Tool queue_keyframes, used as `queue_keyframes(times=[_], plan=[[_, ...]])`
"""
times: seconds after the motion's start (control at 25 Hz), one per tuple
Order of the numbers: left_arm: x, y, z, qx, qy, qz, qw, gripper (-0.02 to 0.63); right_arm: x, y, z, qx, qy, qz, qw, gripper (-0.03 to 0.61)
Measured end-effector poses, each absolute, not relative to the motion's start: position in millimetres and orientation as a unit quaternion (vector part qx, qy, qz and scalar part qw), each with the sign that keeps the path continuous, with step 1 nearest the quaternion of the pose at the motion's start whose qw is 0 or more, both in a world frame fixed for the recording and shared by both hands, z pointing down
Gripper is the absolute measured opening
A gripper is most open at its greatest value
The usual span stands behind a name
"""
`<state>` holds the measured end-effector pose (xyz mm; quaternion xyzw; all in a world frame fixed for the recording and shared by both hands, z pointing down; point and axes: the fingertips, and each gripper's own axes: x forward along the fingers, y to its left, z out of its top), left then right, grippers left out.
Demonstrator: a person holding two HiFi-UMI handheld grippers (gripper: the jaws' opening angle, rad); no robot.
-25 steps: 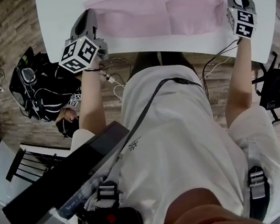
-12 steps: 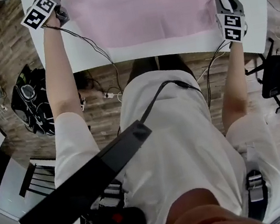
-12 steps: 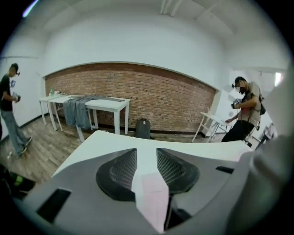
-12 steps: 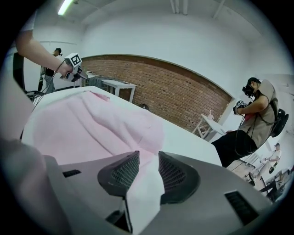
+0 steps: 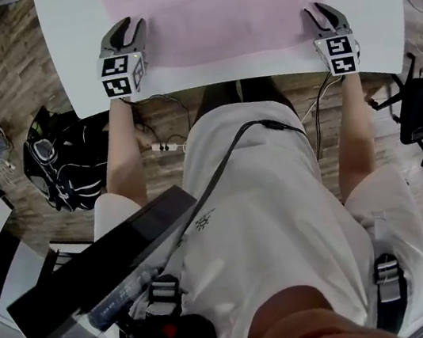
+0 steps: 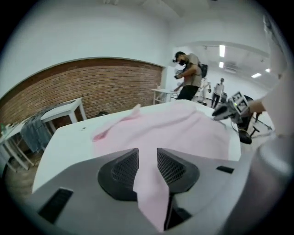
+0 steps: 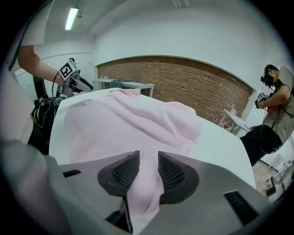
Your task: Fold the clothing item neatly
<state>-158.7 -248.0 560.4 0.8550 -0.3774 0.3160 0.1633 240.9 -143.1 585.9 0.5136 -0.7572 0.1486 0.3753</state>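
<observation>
Head view: the left gripper has dropped back to the near-left corner of the pink garment on the white table, mirroring the right gripper at the near-right corner; left gripper view: jaws just opened, hem between them, unpinched; right gripper view: likewise loose, so a two-corner pinch looks next

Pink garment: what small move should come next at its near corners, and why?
Probably close both: the left hand-held gripper, its jaws just opening, and the right hand-held gripper have the pink garment between open jaws, seemingly unpinched.
</observation>
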Motion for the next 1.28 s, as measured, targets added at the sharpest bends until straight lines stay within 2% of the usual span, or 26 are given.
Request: queue_keyframes(times=[0.12, 0.28, 0.4, 0.68, 1.28], plan=[[-121.2, -203.2, 615.2, 0.882, -0.292, 0.344, 0.133, 0.124, 203.3, -157.1, 616.8, 0.489, -0.759, 0.144, 0.405, 0.126], [-94.4, -148.5, 605.8, 0.884, -0.29, 0.345, 0.121, 0.123, 209.8, -129.0, 602.7, 0.504, -0.75, 0.152, 0.4, 0.04], [-95.9, -110.8, 584.0, 0.88, -0.299, 0.335, 0.154, 0.123, 234.6, -84.0, 591.9, 0.507, -0.739, 0.166, 0.412, 0.038], [-110.2, -77.3, 594.8, 0.889, -0.254, 0.361, 0.122, 0.123, 237.4, -57.2, 601.2, 0.508, -0.74, 0.178, 0.403, 0.038], [-110.4, -80.8, 595.3, 0.882, -0.286, 0.353, 0.129, 0.124, 240.9, -48.3, 601.1, 0.527, -0.745, 0.184, 0.365, 0.038]])
